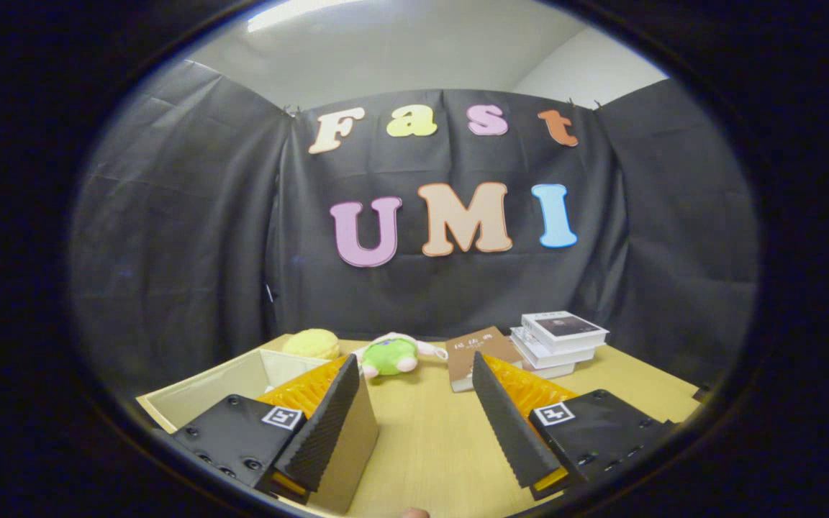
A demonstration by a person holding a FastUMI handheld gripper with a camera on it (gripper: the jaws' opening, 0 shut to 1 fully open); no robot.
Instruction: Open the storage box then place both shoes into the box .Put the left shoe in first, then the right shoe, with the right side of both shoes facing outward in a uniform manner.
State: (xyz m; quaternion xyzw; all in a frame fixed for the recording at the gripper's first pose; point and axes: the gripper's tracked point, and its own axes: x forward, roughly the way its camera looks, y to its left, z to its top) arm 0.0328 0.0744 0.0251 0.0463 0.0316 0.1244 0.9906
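Your gripper (418, 403) hangs above the wooden worktop (429, 446) with its two fingers (328, 424) spread wide apart and nothing held between them; bare wood shows in the gap. The storage box (202, 392), a pale cardboard-coloured one, sits at the near left of the worktop, partly behind your left finger, and its top is open so that you see the light inner walls. One of its walls or flaps reaches forward just beside the left finger's tip, close enough that you cannot tell whether the two touch. You cannot see into the bottom of the box from this height. Beyond the fingers, near the booth's dark cloth wall, lie several other things: a yellow plush ball (311, 343) just behind the box's far corner, a small green and white plush toy (391, 356) lying almost straight ahead between the fingers, a brown book (476, 352) lying flat to the right of the toy, and a stack of white books (557, 342) further right, touching or nearly touching the brown one. At the very near edge, between the fingers, a small rounded tip shows; it is too little to identify.
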